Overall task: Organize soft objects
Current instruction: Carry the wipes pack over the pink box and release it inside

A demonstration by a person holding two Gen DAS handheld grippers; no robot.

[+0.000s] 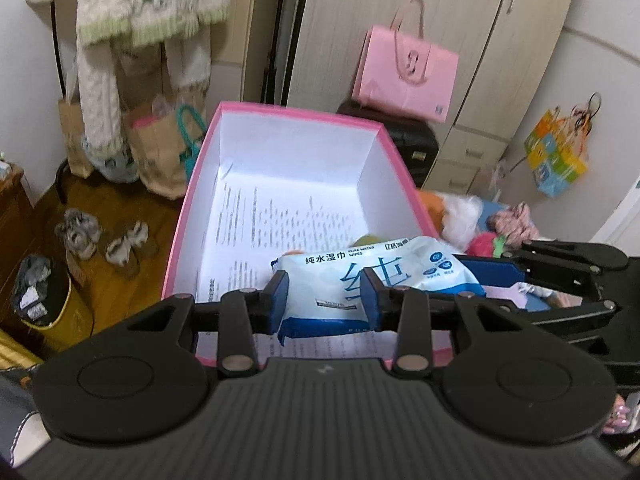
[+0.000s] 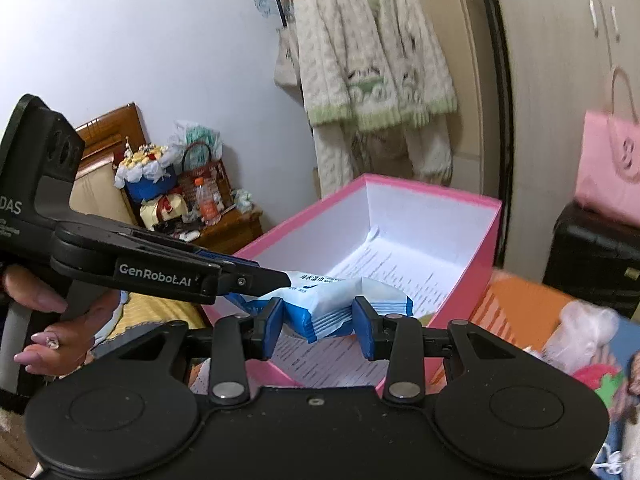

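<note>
1. While both grippers clamp it, the wet wipes pack [image 1: 376, 280] hangs over the pink box's [image 1: 188, 216] near edge.
2. Left gripper [image 1: 326, 300] and right gripper [image 2: 318, 322] pinch opposite ends.
3. Printed paper [image 1: 280, 216] lines the box; its text is blurred.
4. Soft toys [image 1: 500, 224] beyond the box's right edge are partly hidden.

The soft white-and-blue plastic wipes pack [image 1: 372, 276] reads "纯水湿巾" and "PURE WATER WIPES". The black plastic left gripper [image 2: 256, 280] bears "GenRobot.AI".
</note>
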